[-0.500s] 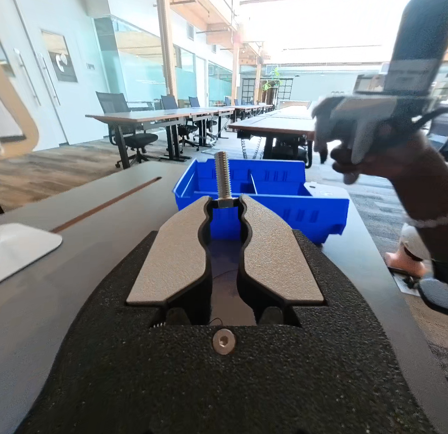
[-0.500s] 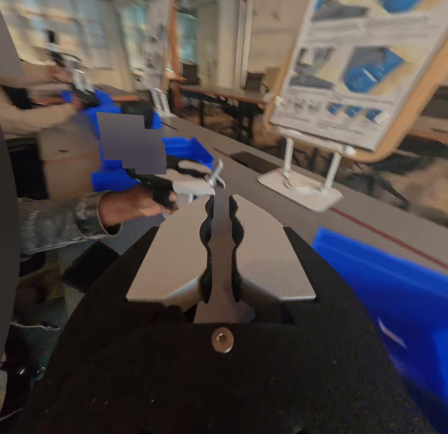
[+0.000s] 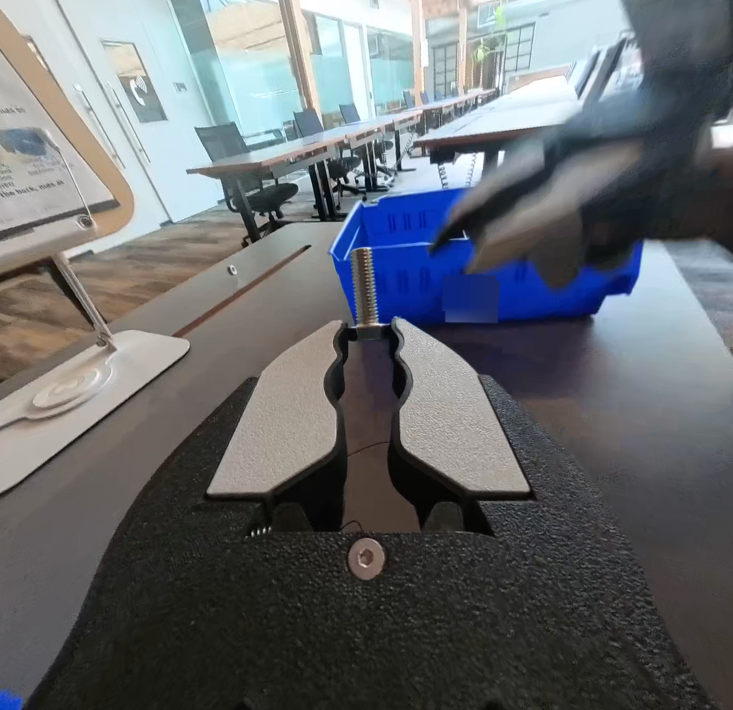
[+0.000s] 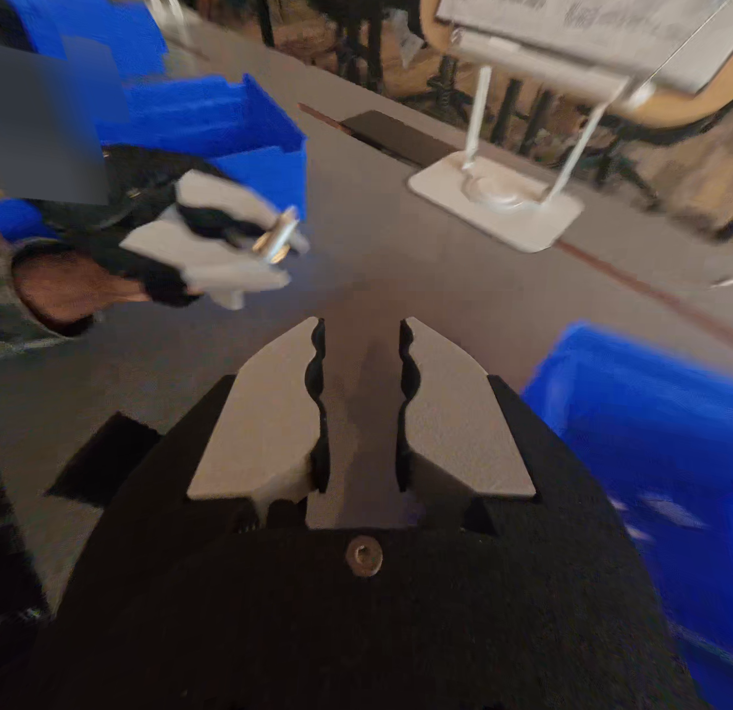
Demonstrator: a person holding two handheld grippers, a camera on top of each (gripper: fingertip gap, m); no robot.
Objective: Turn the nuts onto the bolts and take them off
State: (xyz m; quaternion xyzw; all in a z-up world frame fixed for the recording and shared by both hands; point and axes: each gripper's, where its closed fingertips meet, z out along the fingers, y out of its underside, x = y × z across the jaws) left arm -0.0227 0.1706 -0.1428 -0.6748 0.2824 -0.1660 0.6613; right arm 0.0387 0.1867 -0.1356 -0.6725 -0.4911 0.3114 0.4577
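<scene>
Left wrist view: the left gripper [image 3: 368,331] was clamped at its fingertips on the hex head of one steel bolt [image 3: 365,284], threaded shank upright and bare, no nut on it. Behind it on the dark table [image 3: 595,393] stood a blue bin [image 3: 400,262], contents hidden. The right gripper [image 3: 511,231] showed blurred over that bin, fingers pointing down toward it. One small nut [image 3: 231,270] lay loose on the table well to the left, near a sign stand [image 3: 119,358]. Right wrist view: the right gripper's own jaws stood apart and empty, table visible between them, a second blue bin [image 4: 634,433] just to its right. Step in hand, as judged: fetching a nut for the held bolt. Risks, as judged: the narrow tip grip on the head could let the bolt tilt or twist under turning force; a nut started askew could cross-thread and jam; a small nut could slip from the wavy pads.
</scene>
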